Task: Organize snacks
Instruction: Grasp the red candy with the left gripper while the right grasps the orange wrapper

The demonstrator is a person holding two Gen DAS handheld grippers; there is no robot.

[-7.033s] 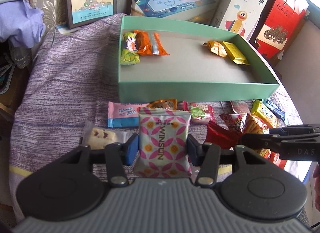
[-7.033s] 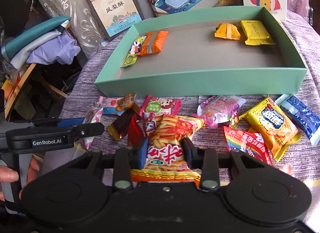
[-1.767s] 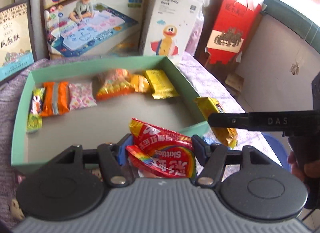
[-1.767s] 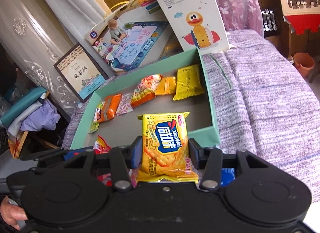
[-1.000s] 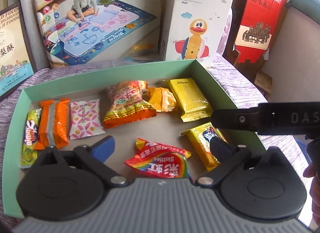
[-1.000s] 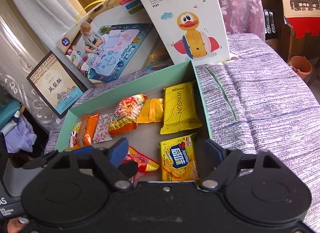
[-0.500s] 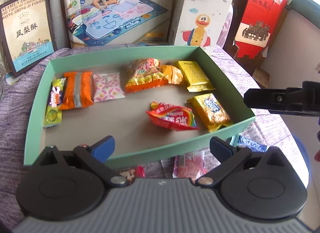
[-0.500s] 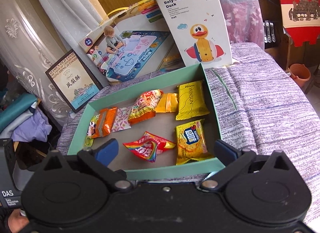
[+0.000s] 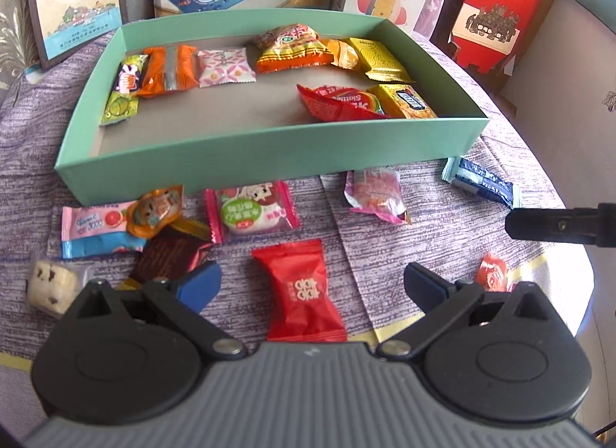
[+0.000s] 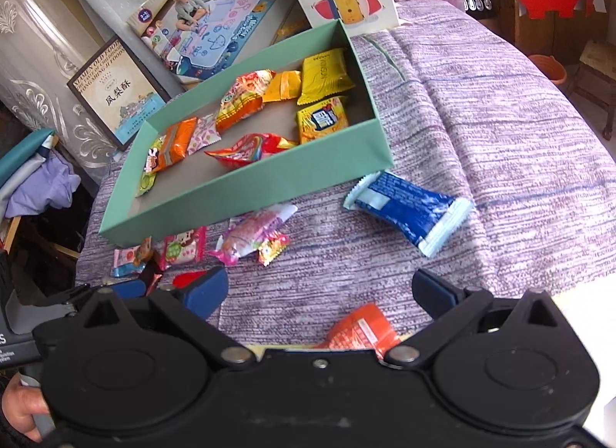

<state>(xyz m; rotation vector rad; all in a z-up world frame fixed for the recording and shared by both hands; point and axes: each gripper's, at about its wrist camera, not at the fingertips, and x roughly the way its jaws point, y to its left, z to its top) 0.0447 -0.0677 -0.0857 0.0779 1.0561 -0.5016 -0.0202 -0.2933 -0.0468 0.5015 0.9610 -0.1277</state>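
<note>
My left gripper [image 9: 310, 286] is spread wide, nothing held, straddling a red foil candy packet [image 9: 304, 299] on the purple woven cloth [image 9: 442, 232]. My right gripper [image 10: 319, 288] also gapes empty over a small orange-red wrapper [image 10: 360, 328]. The shallow mint-green cardboard tray [image 9: 269, 143] holds eight snacks; more lie loose on the cloth just in front of it.

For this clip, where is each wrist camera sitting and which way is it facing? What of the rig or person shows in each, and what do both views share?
Left wrist: on the left gripper, open, low at the table's near edge, facing the green box head-on, a red candy between its fingers; the right gripper's finger pokes in at the right.
Right wrist: on the right gripper, open, further right, facing the box's near right corner and a blue wrapper; the left gripper and a hand show lower left.
Shared: green box, its snacks, the loose snacks.
</note>
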